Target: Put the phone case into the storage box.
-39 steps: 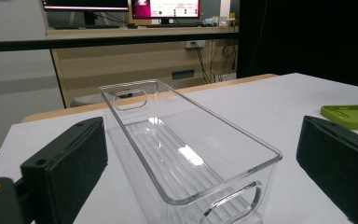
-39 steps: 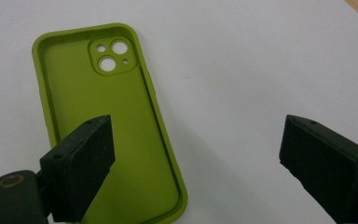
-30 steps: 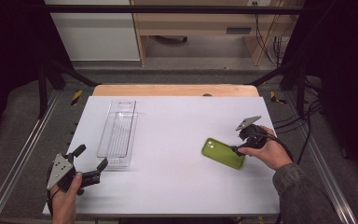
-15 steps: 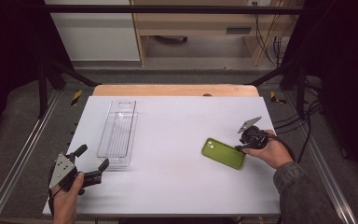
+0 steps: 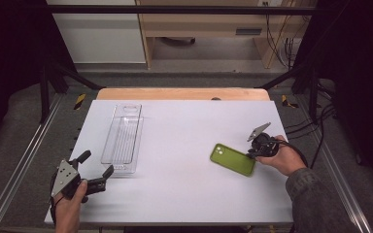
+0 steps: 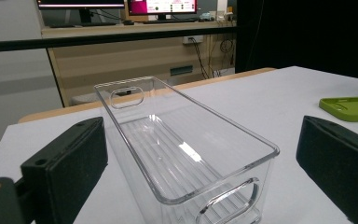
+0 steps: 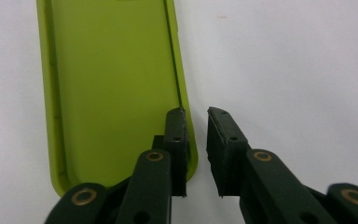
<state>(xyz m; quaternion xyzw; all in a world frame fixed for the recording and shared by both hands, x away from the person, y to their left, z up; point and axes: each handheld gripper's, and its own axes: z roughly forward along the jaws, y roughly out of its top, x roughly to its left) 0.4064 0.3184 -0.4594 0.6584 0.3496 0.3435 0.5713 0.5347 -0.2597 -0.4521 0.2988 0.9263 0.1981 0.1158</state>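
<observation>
At the left, the left gripper [image 5: 95, 171] rests with fingers spread wide, aimed at the clear bin [image 5: 123, 137] on the white surface [image 5: 184, 194]. Right of centre lies the green phone case [image 5: 232, 159]; the right gripper [image 7: 196, 140] has just been narrowing its fingers astride the case's edge wall, a gap showing.

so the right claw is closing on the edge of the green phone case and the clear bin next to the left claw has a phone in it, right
Not quite: the clear bin is empty, as the left gripper view shows. The rest holds: the right claw has been closing on the green phone case, its edge between the jaws.
</observation>
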